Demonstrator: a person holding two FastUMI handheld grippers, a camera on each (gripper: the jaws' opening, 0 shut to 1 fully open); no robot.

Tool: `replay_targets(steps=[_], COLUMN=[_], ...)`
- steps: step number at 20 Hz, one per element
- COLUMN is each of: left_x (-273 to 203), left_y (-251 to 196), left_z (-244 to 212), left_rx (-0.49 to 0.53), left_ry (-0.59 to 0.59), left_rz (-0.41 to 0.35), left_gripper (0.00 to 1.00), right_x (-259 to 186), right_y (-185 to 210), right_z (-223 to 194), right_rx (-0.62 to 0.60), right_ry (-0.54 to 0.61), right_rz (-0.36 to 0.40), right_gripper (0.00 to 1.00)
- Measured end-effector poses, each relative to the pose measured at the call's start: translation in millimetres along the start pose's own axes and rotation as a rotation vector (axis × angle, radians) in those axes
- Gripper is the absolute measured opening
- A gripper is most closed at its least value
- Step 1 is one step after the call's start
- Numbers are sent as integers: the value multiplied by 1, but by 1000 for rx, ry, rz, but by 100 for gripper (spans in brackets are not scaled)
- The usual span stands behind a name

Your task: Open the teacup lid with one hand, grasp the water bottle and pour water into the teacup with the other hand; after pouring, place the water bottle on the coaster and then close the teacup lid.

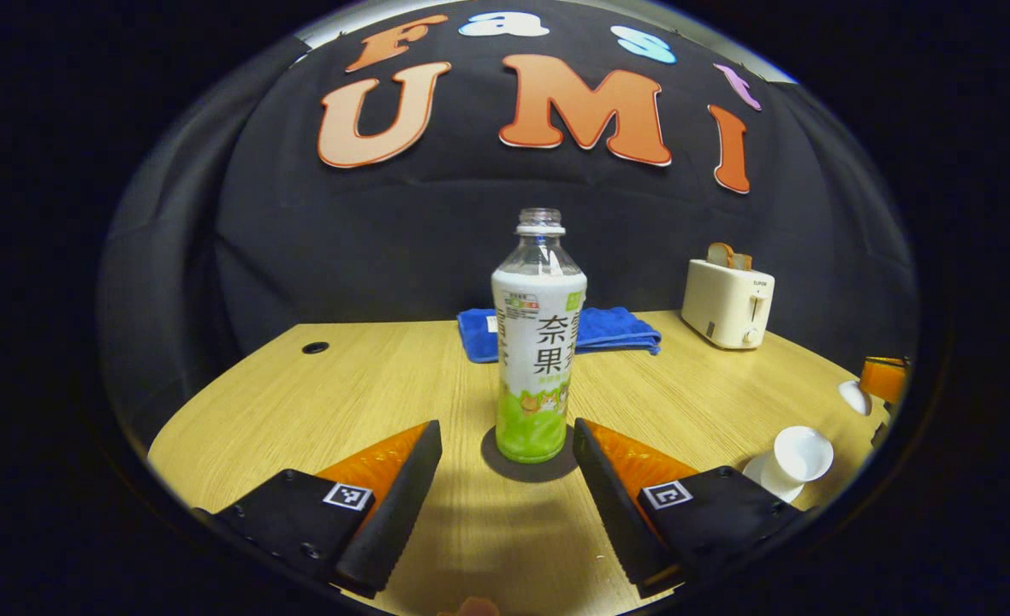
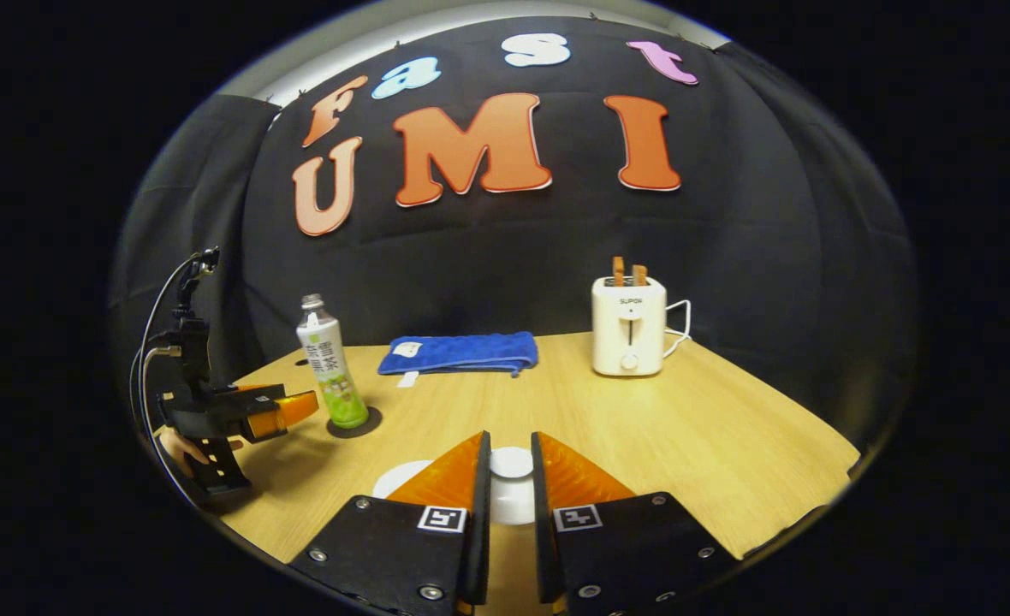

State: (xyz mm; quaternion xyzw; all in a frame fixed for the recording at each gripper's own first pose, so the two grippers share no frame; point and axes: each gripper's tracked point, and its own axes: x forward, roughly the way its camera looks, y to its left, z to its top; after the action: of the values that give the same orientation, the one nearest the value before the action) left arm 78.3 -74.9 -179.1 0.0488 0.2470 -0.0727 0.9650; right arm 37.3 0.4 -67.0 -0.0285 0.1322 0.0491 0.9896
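Left gripper view: my left gripper [image 1: 505, 479] gapes wide, empty, the water bottle [image 1: 537, 342] on its coaster [image 1: 505, 466]. My right gripper [image 2: 511, 479] pinches the lid [image 2: 511, 462] near. I judge pouring done; lid closing comes next.

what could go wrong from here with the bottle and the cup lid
1. The tall uncapped plastic bottle stands on a round dark coaster between the open fingers of the left hand-held gripper; a sideways nudge while withdrawing might tip it and spill.
2. The right hand-held gripper pinches the small white lid knob; if the lid goes on off-centre, it could slip or rattle the white teacup on its saucer.
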Motion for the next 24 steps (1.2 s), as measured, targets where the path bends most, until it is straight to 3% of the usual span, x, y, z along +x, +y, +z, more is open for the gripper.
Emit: replay_targets(steps=[2,7,18,20,23,24], left_x=[-20,-58,-67,-68,-73,-76], left_y=[12,28,19,19,20,21], left_z=[5,10,10,12,18,21], left_rx=[30,14,7,14,28,36], left_ry=[-45,-90,-97,-101,-112,-118], left_rz=[49,107,83,82,86,93], left_gripper=[96,98,98,98,98,98], right_x=[5,17,29,27,18,13], right_y=[26,47,41,41,31,24], right_z=[-9,-22,-41,-36,-23,-16], right_rx=[-21,-84,-79,-60,-62,-68], right_ry=[17,50,113,103,75,58], right_rz=[58,82,61,68,43,26], right_gripper=[23,23,25,30,46,44])
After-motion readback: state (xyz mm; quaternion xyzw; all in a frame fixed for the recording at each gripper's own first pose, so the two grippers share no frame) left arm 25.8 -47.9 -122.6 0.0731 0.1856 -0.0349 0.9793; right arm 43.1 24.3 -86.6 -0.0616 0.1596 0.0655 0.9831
